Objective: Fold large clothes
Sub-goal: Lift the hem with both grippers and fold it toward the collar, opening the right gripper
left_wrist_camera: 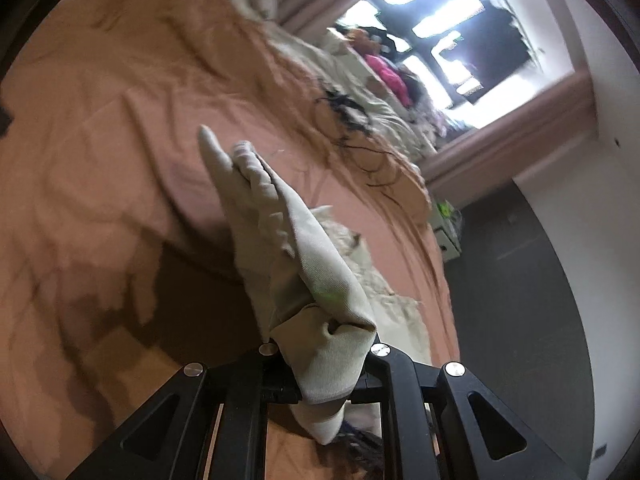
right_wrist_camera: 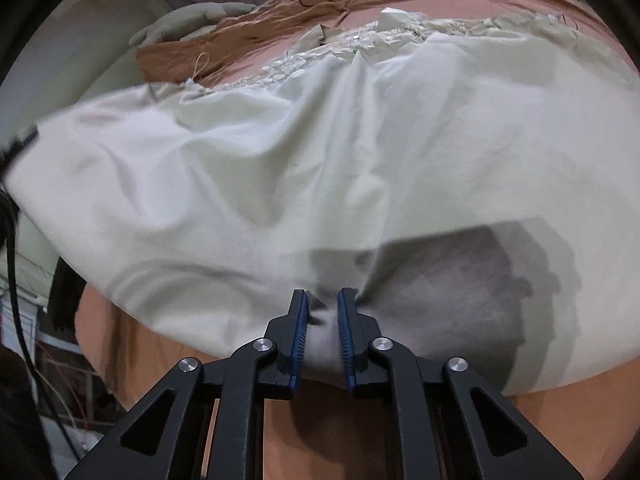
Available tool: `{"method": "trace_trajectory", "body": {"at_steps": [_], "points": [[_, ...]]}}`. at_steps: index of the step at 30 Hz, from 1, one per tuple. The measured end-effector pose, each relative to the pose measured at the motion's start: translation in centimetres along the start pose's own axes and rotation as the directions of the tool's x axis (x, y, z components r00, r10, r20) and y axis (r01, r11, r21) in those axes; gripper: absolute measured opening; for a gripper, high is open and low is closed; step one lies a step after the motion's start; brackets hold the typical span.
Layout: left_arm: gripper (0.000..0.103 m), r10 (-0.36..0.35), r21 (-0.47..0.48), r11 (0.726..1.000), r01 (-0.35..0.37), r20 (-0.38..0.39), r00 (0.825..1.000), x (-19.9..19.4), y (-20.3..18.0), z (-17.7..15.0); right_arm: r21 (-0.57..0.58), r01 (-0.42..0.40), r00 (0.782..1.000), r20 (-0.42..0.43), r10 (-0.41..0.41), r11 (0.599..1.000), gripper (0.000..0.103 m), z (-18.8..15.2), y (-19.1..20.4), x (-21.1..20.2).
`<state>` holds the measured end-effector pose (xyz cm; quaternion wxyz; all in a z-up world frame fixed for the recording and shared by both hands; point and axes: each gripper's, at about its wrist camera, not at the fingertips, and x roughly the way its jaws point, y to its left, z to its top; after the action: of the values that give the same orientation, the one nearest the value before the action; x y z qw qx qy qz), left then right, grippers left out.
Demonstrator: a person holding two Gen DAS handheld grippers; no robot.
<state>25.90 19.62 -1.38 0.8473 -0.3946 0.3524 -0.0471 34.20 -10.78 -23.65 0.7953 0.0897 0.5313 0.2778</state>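
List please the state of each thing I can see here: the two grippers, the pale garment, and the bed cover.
left gripper: shut on a bunched corner of the garment, lifted off the bed.
right gripper: shut on the garment's near edge.
pale garment: spread over the bed, wrinkled, not folded yet.
orange bed cover: creased, lying under the garment.

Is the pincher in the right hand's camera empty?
No, the right gripper has a bunch of the pale cloth squeezed between its blue pads.
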Motion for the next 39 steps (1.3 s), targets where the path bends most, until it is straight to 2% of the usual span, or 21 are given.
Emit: {"method": "trace_trajectory", "body": {"at_steps": [5,9,13,15,19,26,32,39], "points": [[0.014,-0.031,0.091,0.995,0.032,-0.010,0.999,0.7,-5.3,-0.3,0.065,-0.080,0.997,-0.013,0.081,0.995,0.012,-0.2,-1.5,-0.2],[0.014,-0.060,0.127,0.990,0.063,-0.029,0.998,1.6,-8.9,-0.6,0.109,-0.154,0.987,-0.027,0.157,0.982,0.011,0.0,-2.6,-0.2],[0.014,-0.074,0.159,0.984,0.080,-0.045,0.996,2.7,-11.9,-0.7,0.123,-0.195,0.979,-0.030,0.200,0.973,0.011,-0.7,-2.9,-1.3],[0.014,-0.074,0.180,0.980,0.083,-0.055,0.996,3.4,-13.5,-0.8,0.123,-0.228,0.973,-0.015,0.231,0.966,0.014,-1.0,-3.3,-2.7],[0.014,-0.077,0.209,0.974,0.093,-0.081,0.994,4.7,-16.0,-1.5,0.127,-0.247,0.969,0.053,0.242,0.961,0.015,-1.2,-5.0,-6.3],[0.014,-0.077,0.256,0.960,0.110,-0.137,0.988,8.2,-19.9,-3.0,0.216,-0.221,0.967,0.173,0.185,0.951,0.015,-2.9,-11.0,-12.1],[0.014,-0.071,0.302,0.944,0.132,-0.205,0.976,11.7,-22.8,-5.4,0.330,-0.192,0.963,0.246,0.112,0.924,0.015,-5.1,-16.5,-16.0],[0.014,-0.037,0.337,0.929,0.154,-0.329,0.944,19.4,-25.2,-9.6,0.413,-0.152,0.958,0.284,0.032,0.898,0.016,-8.3,-20.3,-19.0]]}}
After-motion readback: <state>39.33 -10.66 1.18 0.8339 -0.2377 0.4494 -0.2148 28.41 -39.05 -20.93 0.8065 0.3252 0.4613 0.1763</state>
